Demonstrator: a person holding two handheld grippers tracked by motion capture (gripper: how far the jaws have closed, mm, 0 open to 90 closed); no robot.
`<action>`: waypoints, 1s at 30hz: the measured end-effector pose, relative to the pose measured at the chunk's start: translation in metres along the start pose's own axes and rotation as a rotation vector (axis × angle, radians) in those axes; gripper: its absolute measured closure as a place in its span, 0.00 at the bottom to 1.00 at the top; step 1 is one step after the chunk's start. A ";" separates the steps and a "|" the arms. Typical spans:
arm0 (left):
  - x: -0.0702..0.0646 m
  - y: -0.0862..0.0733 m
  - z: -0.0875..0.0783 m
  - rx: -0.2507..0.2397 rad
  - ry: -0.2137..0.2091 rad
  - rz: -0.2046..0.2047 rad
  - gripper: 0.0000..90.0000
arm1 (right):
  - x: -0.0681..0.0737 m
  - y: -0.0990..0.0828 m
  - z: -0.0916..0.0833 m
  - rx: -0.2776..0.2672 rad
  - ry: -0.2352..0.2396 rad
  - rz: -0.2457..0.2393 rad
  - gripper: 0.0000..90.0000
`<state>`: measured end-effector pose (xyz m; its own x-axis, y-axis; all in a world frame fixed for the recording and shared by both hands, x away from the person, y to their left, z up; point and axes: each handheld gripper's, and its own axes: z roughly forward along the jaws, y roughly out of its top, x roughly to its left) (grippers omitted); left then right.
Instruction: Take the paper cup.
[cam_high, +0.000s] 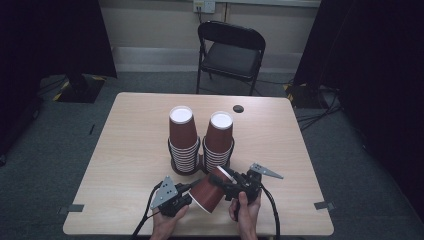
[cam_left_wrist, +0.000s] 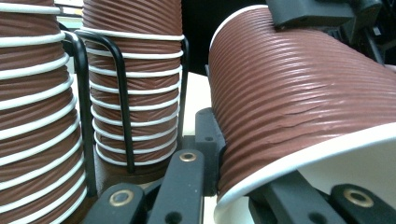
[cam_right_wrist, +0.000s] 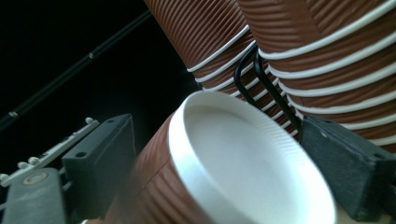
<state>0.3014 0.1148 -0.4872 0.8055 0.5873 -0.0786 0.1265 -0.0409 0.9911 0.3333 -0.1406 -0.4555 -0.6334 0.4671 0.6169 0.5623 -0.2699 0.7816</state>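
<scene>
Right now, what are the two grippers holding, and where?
One ribbed brown paper cup, tipped sideways: the left gripper pinches its white rim, the right gripper clamps the base end.

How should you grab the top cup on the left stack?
Probably by its ribbed side wall, just under the white base. The top cup stands upside down, well above the black wire holder. Come level from the outer left: the other stack crowds its right.

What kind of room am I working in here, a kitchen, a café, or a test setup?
Most likely a recording or lab room, not a café. A lone wooden table stands on grey carpet, with black curtains on both sides, a black folding chair by a bare wall, and cables lying on the floor.
</scene>
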 end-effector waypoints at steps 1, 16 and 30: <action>0.000 0.000 0.000 0.004 0.004 0.007 0.95 | 0.000 0.001 0.000 0.001 -0.009 -0.023 0.11; 0.004 0.006 -0.003 0.074 -0.048 0.014 0.96 | -0.003 0.009 -0.022 -0.092 -0.072 -0.162 0.12; 0.020 0.008 -0.011 0.134 0.010 -0.022 0.96 | -0.002 -0.003 -0.039 -0.138 -0.083 -0.392 0.14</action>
<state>0.3120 0.1346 -0.4792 0.7960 0.5973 -0.0983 0.2208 -0.1353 0.9659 0.3117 -0.1734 -0.4554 -0.7374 0.6214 0.2650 0.2069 -0.1656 0.9642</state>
